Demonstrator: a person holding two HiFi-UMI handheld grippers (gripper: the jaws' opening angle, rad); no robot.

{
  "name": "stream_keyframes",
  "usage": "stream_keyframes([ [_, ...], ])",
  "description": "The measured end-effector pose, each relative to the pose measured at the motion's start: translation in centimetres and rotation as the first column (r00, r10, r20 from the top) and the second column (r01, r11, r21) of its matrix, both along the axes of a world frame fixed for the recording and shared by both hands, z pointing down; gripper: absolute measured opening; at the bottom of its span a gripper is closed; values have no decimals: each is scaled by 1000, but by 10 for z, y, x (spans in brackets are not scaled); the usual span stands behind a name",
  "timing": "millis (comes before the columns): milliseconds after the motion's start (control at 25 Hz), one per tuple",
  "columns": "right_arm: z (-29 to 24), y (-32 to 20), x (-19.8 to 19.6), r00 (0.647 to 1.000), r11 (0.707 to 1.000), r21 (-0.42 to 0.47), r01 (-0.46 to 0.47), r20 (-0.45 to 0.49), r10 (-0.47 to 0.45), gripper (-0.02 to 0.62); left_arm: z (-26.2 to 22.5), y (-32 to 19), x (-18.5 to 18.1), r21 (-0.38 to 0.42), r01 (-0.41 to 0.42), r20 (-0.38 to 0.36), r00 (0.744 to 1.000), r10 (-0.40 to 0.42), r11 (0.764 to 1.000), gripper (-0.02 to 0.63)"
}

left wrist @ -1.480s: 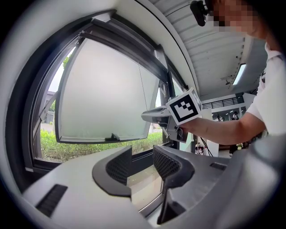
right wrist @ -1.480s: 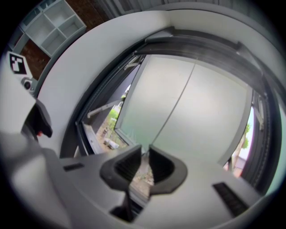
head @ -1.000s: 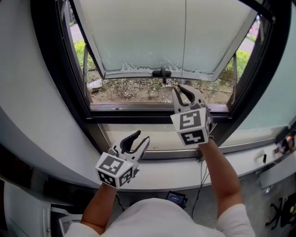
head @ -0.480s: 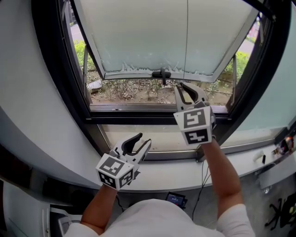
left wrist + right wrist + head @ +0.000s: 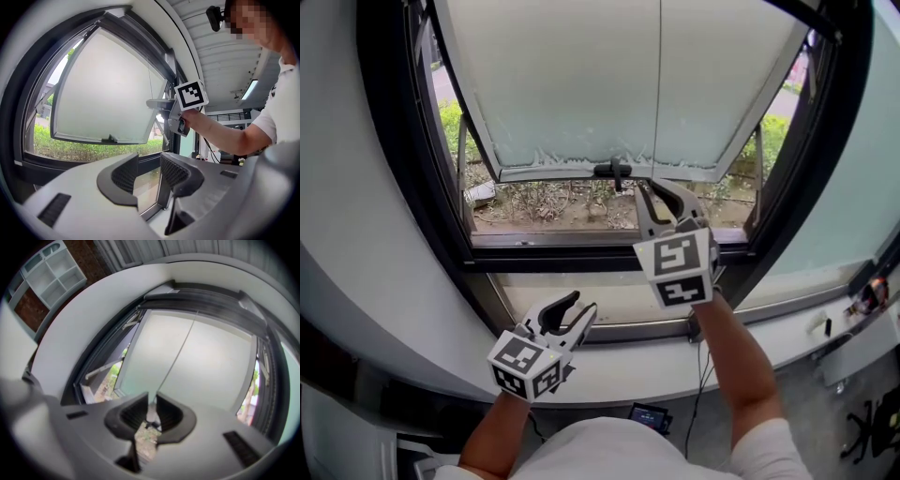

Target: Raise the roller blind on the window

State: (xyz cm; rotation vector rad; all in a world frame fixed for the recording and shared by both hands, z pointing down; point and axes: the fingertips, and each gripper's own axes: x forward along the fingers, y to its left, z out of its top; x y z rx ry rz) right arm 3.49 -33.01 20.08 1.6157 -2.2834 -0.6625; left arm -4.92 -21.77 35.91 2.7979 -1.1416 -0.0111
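A thin pull cord (image 5: 660, 94) hangs down the middle of the window in front of the frosted, outward-tilted sash (image 5: 562, 84). My right gripper (image 5: 659, 185) is raised to the sash's lower edge and points at the window. The cord (image 5: 180, 350) runs down into the narrow gap between that gripper's (image 5: 149, 401) jaws, and the ground shows through the gap on both sides of it. My left gripper (image 5: 581, 305) is held low over the sill, open with nothing between its jaws (image 5: 149, 164). I cannot make out any blind fabric.
A black handle (image 5: 612, 170) sits on the sash's bottom rail, just left of my right gripper. The white sill (image 5: 609, 370) runs below the dark window frame (image 5: 581, 255). A cable (image 5: 698, 394) and a small device (image 5: 642, 415) lie under the sill. Shrubs (image 5: 450, 122) grow outside.
My right gripper has risen a little along the cord. The left gripper has stayed where it was.
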Motion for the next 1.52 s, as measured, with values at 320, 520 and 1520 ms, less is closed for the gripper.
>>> stream_keyframes([
  [320,-20,0,7,1000,999,45,-9,26,7,61,-3,-3,2,0,-9,-6,1000,9,1000,164],
  [520,-28,0,9,999,998,62,-10,31,8,61,-6,-5,0,6,-4,-12,1000,4,1000,164],
  [1520,-62,6,4,1000,992,122,-6,21,3,61,-9,-6,-2,8,-13,-29,999,13,1000,164],
])
